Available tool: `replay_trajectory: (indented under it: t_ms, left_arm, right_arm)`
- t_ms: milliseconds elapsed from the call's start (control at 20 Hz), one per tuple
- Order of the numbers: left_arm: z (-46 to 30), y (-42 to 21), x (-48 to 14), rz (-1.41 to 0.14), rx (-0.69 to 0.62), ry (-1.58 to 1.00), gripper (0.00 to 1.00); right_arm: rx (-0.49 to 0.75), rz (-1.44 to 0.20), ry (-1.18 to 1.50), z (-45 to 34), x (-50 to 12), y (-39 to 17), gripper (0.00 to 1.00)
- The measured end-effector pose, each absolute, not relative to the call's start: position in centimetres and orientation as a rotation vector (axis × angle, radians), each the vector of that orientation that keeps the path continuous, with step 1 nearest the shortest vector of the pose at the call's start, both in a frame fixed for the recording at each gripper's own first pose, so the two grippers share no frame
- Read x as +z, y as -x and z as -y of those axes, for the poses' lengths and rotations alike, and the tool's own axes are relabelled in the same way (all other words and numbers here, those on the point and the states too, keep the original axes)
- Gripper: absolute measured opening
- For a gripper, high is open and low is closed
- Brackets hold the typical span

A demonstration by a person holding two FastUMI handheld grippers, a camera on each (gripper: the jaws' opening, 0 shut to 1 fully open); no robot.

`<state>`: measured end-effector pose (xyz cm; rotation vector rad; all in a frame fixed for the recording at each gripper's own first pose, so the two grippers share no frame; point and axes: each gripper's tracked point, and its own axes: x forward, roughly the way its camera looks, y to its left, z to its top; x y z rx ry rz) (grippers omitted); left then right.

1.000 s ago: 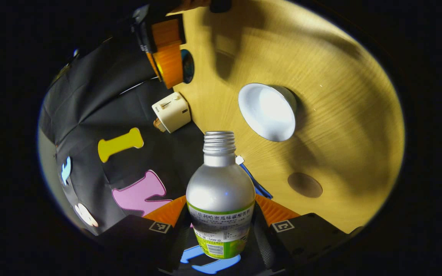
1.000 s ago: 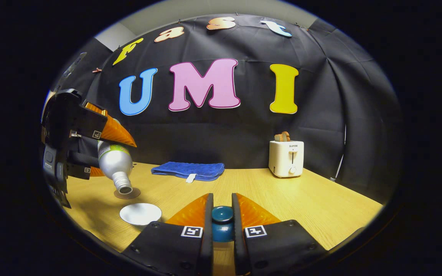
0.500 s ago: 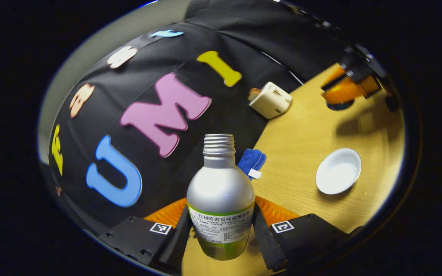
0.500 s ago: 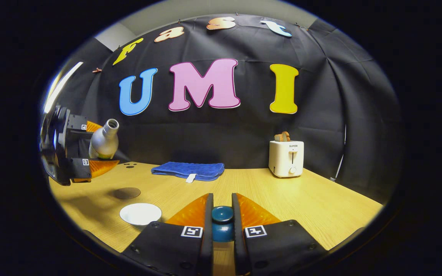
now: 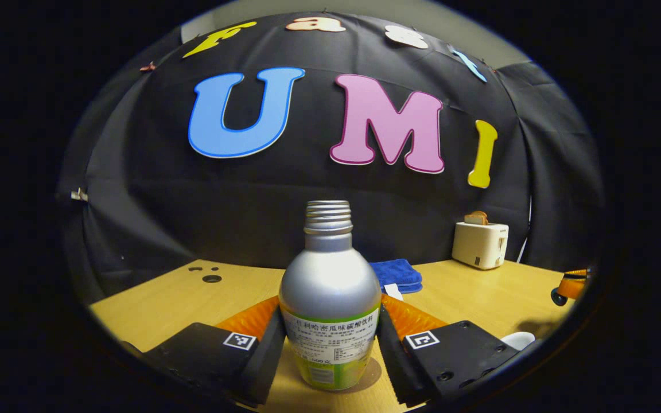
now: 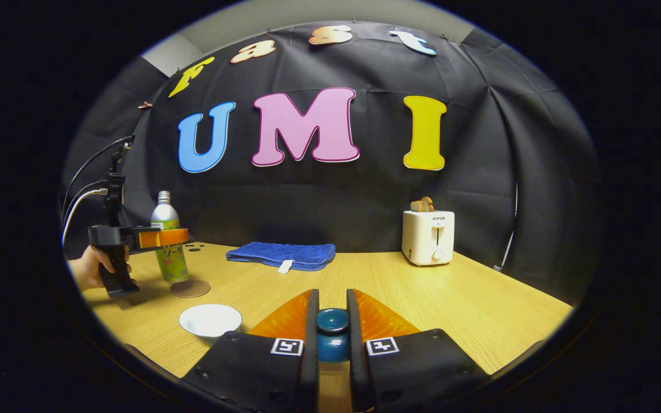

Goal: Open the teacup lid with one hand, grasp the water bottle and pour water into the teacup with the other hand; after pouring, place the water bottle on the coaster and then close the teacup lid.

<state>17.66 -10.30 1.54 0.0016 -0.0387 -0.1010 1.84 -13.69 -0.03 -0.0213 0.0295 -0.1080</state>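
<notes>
The water bottle stands upright and uncapped between the orange fingers of the left hand-held gripper, which press on its labelled body from both sides. In the left gripper view its base sits over the brown coaster; whether it touches the coaster cannot be told. In the right gripper view the same bottle appears at the far left of the table, held upright in the left hand-held gripper, with a person's hand around the grip. Here the bottle's base seems to be just above and slightly left of the coaster.

The white teacup stands open on the table, nearer than the coaster and just left of the right hand-held gripper. That gripper is closed on the dark teal teacup lid, both fingers pressing on its knob, and holds it to the right of the cup.

Farther back, a folded blue cloth lies near the far edge of the table, and a white toaster with bread in its slot stands at the far right. In the left gripper view the cloth shows just behind the bottle, the toaster to the right.
</notes>
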Motion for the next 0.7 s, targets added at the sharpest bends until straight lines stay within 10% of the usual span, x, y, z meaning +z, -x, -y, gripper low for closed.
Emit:
replay_trajectory:
  t_ms: [700]
  left_arm:
    - [12.3,-17.7,-0.4,-0.008,-0.135,-0.039,0.97]
  right_arm:
    - [-0.107,-0.030,0.022,13.7,0.0,-1.8,0.25]
